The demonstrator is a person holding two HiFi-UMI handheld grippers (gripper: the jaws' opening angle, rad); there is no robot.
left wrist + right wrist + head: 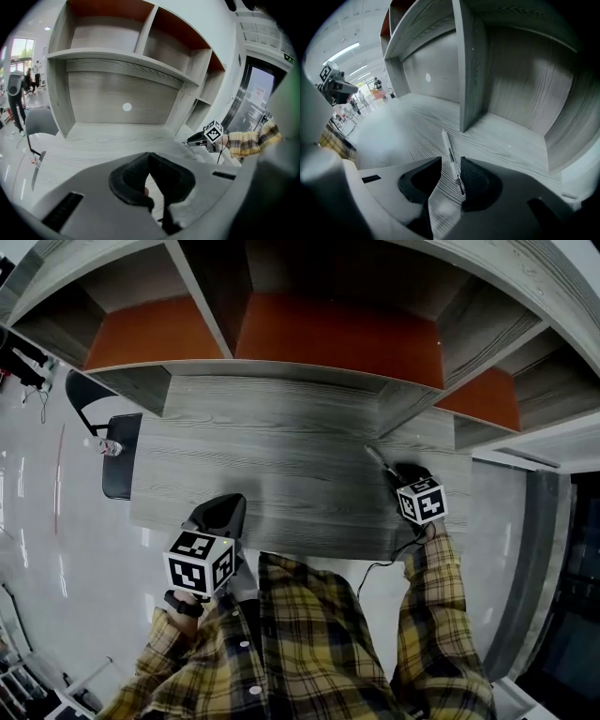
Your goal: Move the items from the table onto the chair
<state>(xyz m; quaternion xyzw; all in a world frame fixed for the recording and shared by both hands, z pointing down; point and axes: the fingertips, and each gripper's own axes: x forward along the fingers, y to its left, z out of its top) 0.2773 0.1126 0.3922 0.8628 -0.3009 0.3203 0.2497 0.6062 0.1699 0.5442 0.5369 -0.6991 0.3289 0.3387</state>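
A slim white and black pen (379,459) lies on the grey wooden table (272,446), near the shelf divider at the right. My right gripper (393,471) rests just behind it. In the right gripper view the pen (446,140) runs between the two jaws of the right gripper (450,161), which stands open with a gap on each side of it. My left gripper (229,500) hovers over the table's front left edge; its jaws (149,157) are shut with nothing seen between them. The black chair (120,457) stands left of the table.
A small bottle (110,447) lies on the chair seat. Grey shelving with orange back panels (337,334) rises behind the table, and its upright divider (469,70) stands just beyond the pen. Glossy floor (56,549) lies to the left.
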